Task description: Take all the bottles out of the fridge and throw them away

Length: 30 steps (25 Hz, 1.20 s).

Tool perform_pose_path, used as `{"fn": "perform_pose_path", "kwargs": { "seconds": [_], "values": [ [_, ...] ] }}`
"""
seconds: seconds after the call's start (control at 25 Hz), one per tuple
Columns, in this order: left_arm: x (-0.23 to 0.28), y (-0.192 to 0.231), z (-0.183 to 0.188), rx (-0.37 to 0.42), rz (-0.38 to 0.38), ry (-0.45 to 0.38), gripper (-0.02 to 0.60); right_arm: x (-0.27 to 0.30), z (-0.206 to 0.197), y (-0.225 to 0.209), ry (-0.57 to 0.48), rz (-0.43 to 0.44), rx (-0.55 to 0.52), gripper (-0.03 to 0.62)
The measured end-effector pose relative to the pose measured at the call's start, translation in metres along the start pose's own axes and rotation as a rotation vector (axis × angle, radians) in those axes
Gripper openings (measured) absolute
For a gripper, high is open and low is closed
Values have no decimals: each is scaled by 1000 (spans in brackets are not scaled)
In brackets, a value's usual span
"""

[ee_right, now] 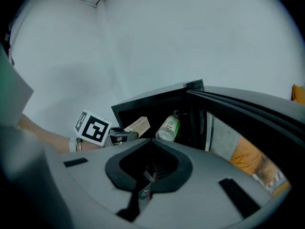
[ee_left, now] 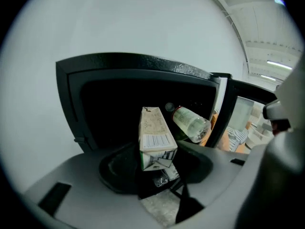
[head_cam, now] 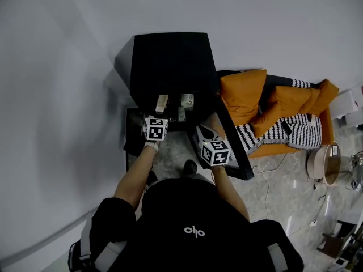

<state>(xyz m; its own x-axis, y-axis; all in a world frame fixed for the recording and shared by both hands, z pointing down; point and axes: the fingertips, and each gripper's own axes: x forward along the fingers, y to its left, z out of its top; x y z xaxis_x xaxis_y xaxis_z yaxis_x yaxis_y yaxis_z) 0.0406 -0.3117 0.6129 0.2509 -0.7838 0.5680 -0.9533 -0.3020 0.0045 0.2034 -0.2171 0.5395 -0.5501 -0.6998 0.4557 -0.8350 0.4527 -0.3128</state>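
Left gripper: clamped on the lower end of a carton, held at the open fridge. Right gripper: jaws closed together, nothing between them, held near the fridge door. One clear bottle lies tilted inside the fridge, just beside the carton.

The beige paper carton looks matt and a little creased, with a smooth white printed label, and the clear plastic bottle is glossy. The black fridge has a smooth casing with a sheen along its top edge. The orange cloth cushions look soft and matt, and the pale stone-patterned floor is polished.
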Motion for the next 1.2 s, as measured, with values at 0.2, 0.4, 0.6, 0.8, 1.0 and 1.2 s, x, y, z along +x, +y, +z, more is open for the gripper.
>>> {"fn": "perform_pose_path", "kwargs": {
  "seconds": [0.2,0.4,0.6,0.8,1.0,1.2],
  "values": [
    [-53,-15,-14,83,-54,-39,208,-5,-2,15,-20,0,15,3],
    [-107,-25,-29,136,-99,-73,207,-11,-4,32,-50,-11,37,3],
    [-151,-25,-24,129,-124,-123,206,-13,-9,49,-60,-24,53,3],
    [-178,-9,-24,123,-128,-150,206,-11,-17,75,-63,-27,59,3],
    [-192,15,-35,126,-125,-168,206,-7,-18,101,-74,-32,50,3],
    [-211,33,-43,131,-142,-174,206,-7,-26,128,-79,-50,44,3]
  ]
}}
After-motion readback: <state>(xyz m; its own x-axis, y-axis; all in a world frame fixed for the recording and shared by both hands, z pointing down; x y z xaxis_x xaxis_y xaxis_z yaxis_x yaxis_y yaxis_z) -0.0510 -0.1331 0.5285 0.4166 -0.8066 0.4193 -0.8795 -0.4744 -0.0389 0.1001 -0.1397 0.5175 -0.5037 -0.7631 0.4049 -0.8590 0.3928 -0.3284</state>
